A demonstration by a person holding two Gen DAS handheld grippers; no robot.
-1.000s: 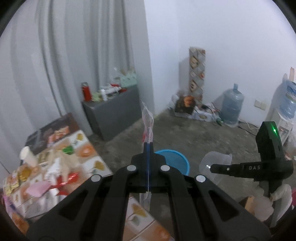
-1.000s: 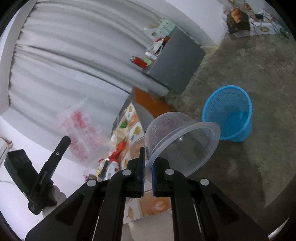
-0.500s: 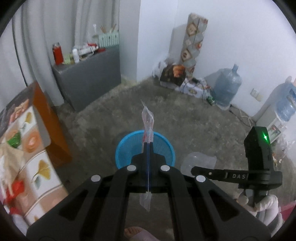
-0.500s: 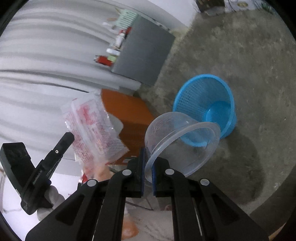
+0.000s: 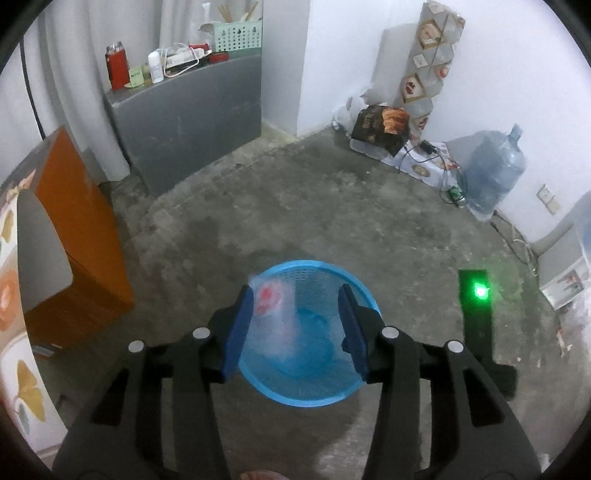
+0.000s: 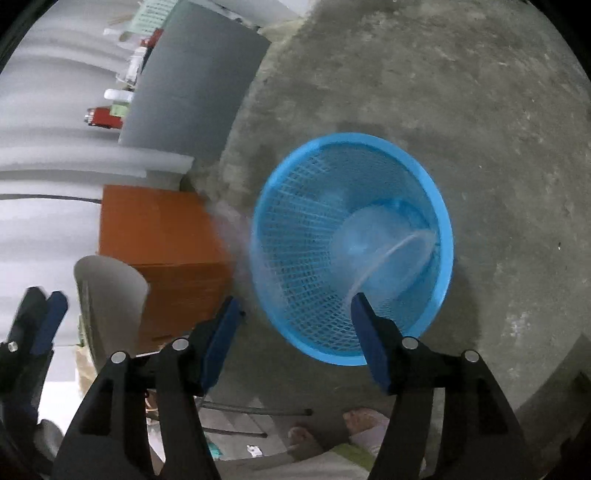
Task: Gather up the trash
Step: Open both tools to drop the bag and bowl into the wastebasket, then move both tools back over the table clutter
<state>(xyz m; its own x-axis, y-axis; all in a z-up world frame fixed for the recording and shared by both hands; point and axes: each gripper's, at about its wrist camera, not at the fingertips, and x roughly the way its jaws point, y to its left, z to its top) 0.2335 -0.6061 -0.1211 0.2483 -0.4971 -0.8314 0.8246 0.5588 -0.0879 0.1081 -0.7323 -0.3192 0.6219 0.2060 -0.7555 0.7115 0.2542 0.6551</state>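
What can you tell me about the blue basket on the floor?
The blue basket is round plastic with a smooth solid rim and mesh walls full of little holes. It stands upright on the grey concrete floor, beside an orange cabinet. A clear plastic cup is inside it, and a blurry see-through wrapper is dropping in.

One round blue plastic mesh basket [image 5: 306, 395] stands on the floor in the near middle. Two pieces of trash are in or over it: one clear plastic wrapper with red print [image 5: 271, 314], blurred, and one clear round plastic cup [image 6: 384, 247]. One grey cabinet [image 5: 184, 122] stands at the far left, with one red flask [image 5: 117, 66], one white bottle [image 5: 156, 66] and one pale green slotted basket [image 5: 238, 35] on top. One large blue water jug [image 5: 493, 173] stands at the far right. One tall patterned box [image 5: 428, 62] leans on the far wall. One orange-sided bench [image 5: 79, 236] is at the near left. Two black grippers with blue-padded jaws show: the left gripper [image 5: 297, 325] and the right gripper [image 6: 293, 332].
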